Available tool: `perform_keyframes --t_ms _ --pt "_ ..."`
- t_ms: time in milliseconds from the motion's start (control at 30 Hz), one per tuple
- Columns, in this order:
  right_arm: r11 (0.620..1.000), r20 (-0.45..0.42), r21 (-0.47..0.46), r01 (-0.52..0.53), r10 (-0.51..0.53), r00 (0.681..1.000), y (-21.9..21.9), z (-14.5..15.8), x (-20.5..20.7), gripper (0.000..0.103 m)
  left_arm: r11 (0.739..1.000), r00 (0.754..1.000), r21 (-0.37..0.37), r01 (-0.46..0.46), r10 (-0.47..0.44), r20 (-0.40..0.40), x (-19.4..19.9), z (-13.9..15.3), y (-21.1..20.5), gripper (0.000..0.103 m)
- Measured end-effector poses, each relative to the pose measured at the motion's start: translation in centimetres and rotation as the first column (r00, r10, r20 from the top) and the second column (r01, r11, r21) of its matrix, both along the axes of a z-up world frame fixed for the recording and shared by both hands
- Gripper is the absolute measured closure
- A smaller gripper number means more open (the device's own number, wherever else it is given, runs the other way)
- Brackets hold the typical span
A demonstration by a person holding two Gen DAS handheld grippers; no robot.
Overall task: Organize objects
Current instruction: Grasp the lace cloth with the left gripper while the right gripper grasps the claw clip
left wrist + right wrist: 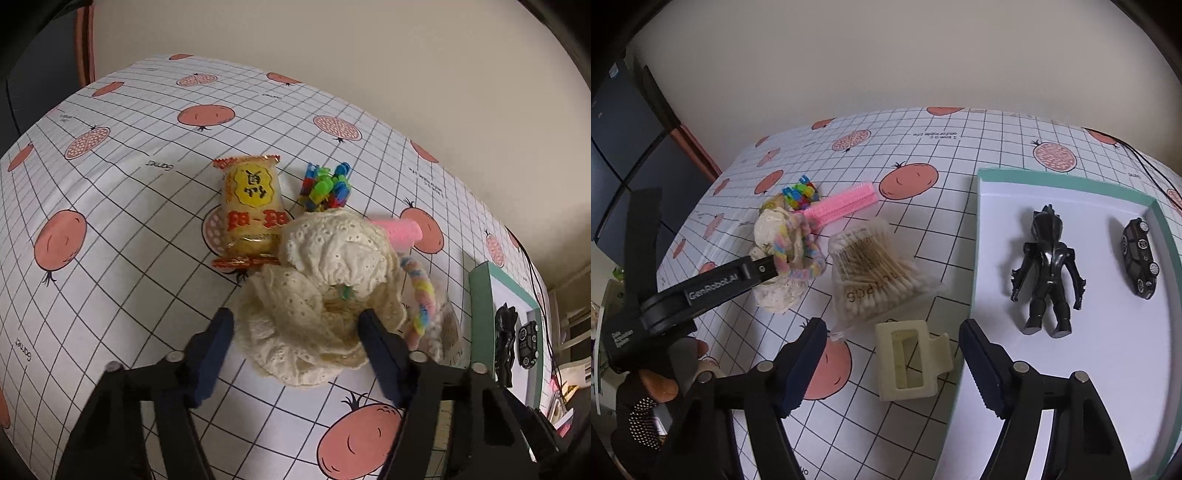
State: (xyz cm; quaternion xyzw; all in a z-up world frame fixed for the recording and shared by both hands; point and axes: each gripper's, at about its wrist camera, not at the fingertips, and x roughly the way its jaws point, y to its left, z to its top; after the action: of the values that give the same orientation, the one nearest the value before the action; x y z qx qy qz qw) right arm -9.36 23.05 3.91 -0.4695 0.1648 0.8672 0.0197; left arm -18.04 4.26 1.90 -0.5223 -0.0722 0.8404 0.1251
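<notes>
In the left wrist view, our left gripper (295,350) sits low in the frame with its jaws spread wide on either side of a cream lace scrunchie (325,291), which fills the centre of the picture on the checked tablecloth (110,206). The fingers flank the fabric; we cannot tell whether they touch it. We judge the scrunchie light, soft and springy, so it should squash rather than slip, and the thick gathered middle looks like the best place to pinch. A pastel twisted hair tie (421,291) lies against its right edge and may drag along with it. Above, a yellow snack packet (251,206) touches the lace at upper left, and a heap of coloured clips (327,186) and a pink comb (400,230) lie just behind.

In the right wrist view, our right gripper (892,363) is at the bottom, jaws spread with nothing pinched, and a cream claw clip (910,360) lies between them on the cloth. It looks rigid, light and smooth, so we would take it across its boxy body. A bag of cotton swabs (871,269) sits just above. At right, a green-rimmed tray (1067,177) holds a black figurine (1047,266) and a black toy car (1139,258).
</notes>
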Motion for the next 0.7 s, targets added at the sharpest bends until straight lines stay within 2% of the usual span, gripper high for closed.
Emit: perform_keyframes --t_ms 67,133,333,533,700 --pt "1.000 -0.001 0.001 -0.007 0.007 1.000 -0.2 0.0 0.0 0.028 1.000 1.000 -0.016 0.008 -0.008 0.002 0.0 -0.1 0.2 0.042" --pt "1.000 -0.002 -0.005 -0.010 0.010 1.000 -0.1 0.0 0.1 0.028 0.999 1.000 -0.034 0.013 -0.013 -0.002 0.0 -0.1 0.3 0.051" --pt "1.000 0.013 -0.003 -0.020 0.020 1.000 -0.2 -0.4 0.1 0.030 0.997 1.000 -0.078 0.024 -0.024 0.006 0.1 -0.2 0.4 0.069" --pt "0.999 0.043 0.022 -0.030 0.029 0.999 -0.7 -1.0 -0.3 0.032 0.991 1.000 -0.132 0.010 -0.010 0.003 0.8 0.3 -0.3 0.077" --pt "0.997 0.072 0.053 -0.053 0.049 0.996 -1.4 -1.5 -0.5 0.037 0.985 1.000 -0.170 -0.019 0.022 0.012 0.9 0.3 -1.5 0.079"
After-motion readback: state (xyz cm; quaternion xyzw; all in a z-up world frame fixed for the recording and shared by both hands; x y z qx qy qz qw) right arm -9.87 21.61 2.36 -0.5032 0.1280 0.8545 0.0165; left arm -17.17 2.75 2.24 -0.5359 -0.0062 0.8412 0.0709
